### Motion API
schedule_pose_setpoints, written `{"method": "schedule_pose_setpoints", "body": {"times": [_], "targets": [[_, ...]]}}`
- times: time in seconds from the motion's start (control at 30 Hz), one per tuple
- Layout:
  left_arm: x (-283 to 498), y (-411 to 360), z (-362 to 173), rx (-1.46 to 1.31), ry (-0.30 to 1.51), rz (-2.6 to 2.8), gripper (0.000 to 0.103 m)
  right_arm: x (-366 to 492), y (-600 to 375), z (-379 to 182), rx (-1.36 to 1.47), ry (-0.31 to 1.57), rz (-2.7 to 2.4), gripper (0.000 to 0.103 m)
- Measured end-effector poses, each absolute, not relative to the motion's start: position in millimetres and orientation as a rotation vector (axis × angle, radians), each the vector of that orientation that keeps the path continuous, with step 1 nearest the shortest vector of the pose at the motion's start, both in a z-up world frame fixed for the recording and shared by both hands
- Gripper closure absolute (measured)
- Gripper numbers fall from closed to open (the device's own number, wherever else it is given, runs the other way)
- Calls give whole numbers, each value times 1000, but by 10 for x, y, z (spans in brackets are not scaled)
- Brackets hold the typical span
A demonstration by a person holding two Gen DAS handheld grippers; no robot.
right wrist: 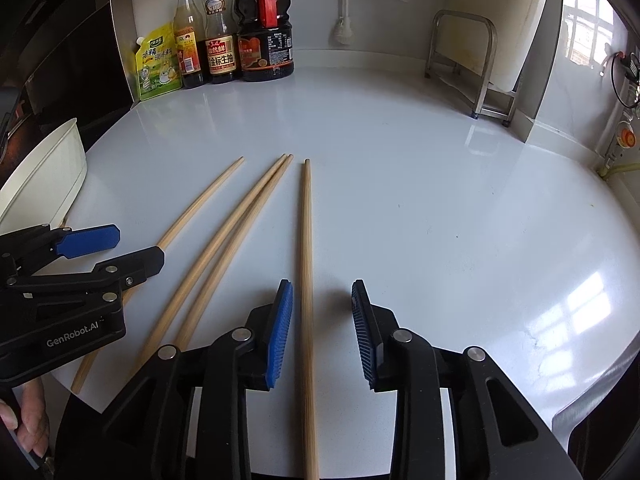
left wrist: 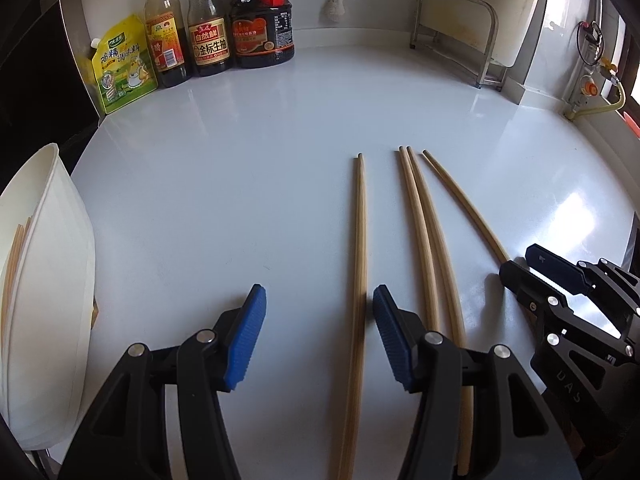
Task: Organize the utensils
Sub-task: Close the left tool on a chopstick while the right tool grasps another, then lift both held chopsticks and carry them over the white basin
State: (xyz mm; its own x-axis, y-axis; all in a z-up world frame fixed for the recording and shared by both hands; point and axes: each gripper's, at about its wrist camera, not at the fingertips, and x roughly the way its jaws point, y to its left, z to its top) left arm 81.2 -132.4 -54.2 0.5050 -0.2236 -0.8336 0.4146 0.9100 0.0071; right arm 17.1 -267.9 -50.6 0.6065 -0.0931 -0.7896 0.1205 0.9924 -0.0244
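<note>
Four wooden chopsticks lie flat on the white counter [left wrist: 240, 160], tips pointing away toward the sauce bottles [left wrist: 208, 20] at the back wall. The left claw [left wrist: 318, 334] stands open, nothing pinched; the leftmost chopstick [left wrist: 360, 260] lies between its pads, hard against the right-hand pad [left wrist: 390, 336], clear of the left one. The middle pair [left wrist: 424, 240], touching each other, runs just right of that claw and under its right finger. The right claw [right wrist: 322, 332] is open too, the fourth chopstick [right wrist: 307, 260] lying loose between its pads, close by the left pad [right wrist: 280, 332] and well off the other. A white tub [left wrist: 44, 280] sits left of the left claw, more chopsticks standing inside it
</note>
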Motion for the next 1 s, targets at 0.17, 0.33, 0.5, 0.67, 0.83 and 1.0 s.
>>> {"method": "schedule_pose_setpoints", "body": {"times": [0.17,0.33,0.5,0.67,0.83,1.0], "targets": [[764,-1347,-540,210,957,-409,56,188,-2664,-513,26,906,-125,74],[667,-1373,-510,208,979,-454,96,187,-2614,-509,6,912,-119,97],[625,-1358,-504,184,1012,-471,96,178,-2661,-496,52,915,-115,97],[586,-1301,-462,163,1026,-477,96,130,-2707,-428,125,902,-105,97],[530,-1198,-317,135,1011,-483,96,90,-2649,-308,154,880,-91,97],[471,-1035,-114,96,975,-484,96,72,-2495,-135,148,850,-65,97]]}}
